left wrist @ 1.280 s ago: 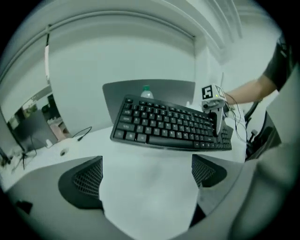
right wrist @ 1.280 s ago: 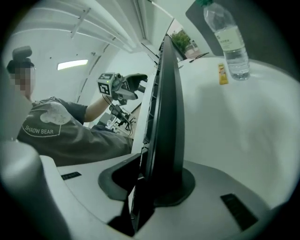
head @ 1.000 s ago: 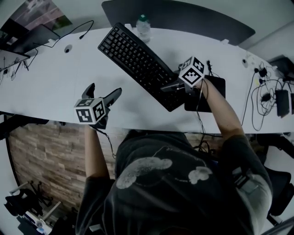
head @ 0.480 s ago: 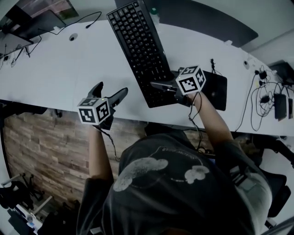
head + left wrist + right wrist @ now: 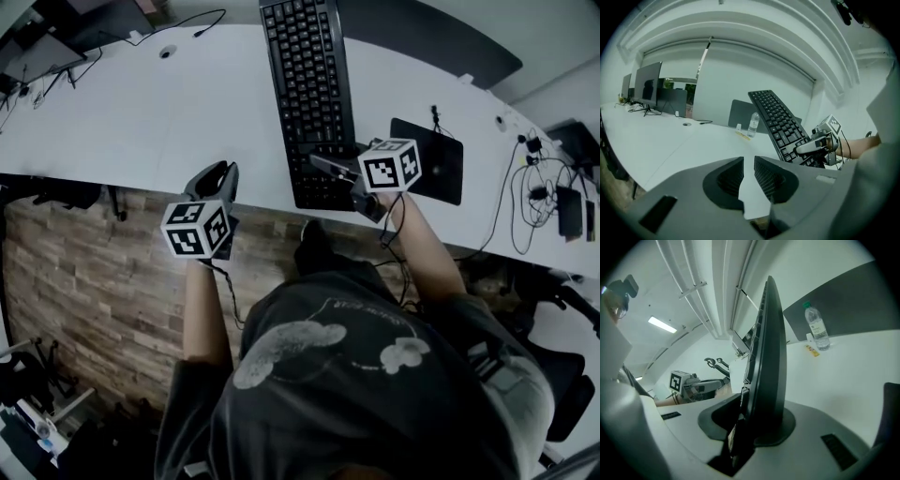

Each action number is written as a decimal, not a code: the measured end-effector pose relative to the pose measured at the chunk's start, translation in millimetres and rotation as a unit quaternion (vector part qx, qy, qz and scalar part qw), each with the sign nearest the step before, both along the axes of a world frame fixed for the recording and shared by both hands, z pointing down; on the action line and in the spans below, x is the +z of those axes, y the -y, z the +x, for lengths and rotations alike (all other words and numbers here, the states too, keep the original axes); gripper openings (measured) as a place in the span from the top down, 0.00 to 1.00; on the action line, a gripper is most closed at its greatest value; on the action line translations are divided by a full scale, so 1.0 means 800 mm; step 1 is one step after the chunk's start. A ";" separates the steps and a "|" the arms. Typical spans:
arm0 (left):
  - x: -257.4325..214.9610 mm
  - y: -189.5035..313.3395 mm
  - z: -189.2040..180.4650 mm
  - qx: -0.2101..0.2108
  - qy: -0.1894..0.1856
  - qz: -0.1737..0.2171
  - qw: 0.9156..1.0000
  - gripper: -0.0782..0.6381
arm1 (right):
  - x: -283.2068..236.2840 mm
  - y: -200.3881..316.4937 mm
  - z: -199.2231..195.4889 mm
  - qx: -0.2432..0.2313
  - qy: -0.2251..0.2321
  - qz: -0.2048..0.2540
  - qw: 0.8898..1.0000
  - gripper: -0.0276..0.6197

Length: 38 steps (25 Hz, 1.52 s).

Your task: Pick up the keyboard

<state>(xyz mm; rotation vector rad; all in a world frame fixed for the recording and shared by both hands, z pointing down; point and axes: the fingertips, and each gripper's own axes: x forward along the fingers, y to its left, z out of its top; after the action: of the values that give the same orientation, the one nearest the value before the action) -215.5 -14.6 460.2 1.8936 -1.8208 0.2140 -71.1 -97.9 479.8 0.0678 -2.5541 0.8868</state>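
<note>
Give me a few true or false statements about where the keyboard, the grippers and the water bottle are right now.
1. The right gripper is clamped on the keyboard. True.
2. The left gripper holds the keyboard too. False: its jaws are closing with nothing between them, away from the keyboard.
3. A water bottle stands upright on the white desk. True.
4. The black pad lies to the left of the keyboard. False: it lies to its right.

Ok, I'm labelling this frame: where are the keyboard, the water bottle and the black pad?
keyboard [image 5: 309, 94]: head view, middle of its keys.
water bottle [image 5: 817, 329]: right gripper view, its label.
black pad [image 5: 439, 169]: head view, bare centre.
</note>
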 end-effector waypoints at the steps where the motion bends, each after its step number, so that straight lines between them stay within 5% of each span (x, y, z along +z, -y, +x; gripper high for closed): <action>1: -0.003 -0.008 0.001 -0.005 -0.003 0.003 1.000 0.80 | -0.001 -0.006 0.003 0.006 -0.003 0.001 1.000 0.84; 20: -0.020 -0.146 0.081 -0.009 0.002 0.025 1.000 0.87 | -0.029 -0.137 0.086 0.036 0.017 0.017 0.999 0.84; 28: -0.021 -0.174 0.118 0.011 -0.007 0.025 1.000 0.87 | -0.032 -0.172 0.125 0.050 0.012 0.015 0.999 0.84; 38: -0.015 -0.170 0.146 -0.021 -0.010 0.018 1.000 0.88 | -0.029 -0.162 0.155 0.020 0.017 0.010 1.000 0.84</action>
<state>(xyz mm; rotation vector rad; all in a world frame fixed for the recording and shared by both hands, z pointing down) -98.4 121.1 448.3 1.8745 -1.8606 0.1477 52.6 31.4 456.9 0.1113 -2.6017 0.8852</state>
